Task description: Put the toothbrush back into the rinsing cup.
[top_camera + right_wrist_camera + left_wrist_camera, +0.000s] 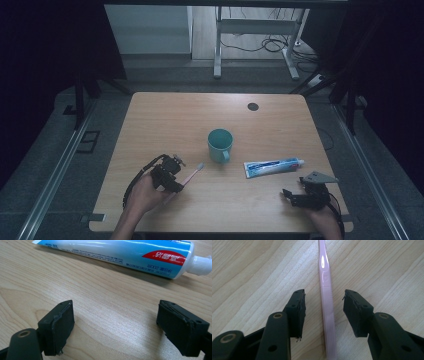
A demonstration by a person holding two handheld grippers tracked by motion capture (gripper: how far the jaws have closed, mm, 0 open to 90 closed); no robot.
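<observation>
While the pink toothbrush [325, 285] lies flat on the table [165, 115], we see the left gripper [324, 312] parted around its handle, neither pad touching it. The brush sits left of the teal cup [220, 144], its bristles pointing toward it. Right of the cup lies the toothpaste tube [120, 255], and the right gripper [115, 325] stands wide open just short of it, holding nothing.
</observation>
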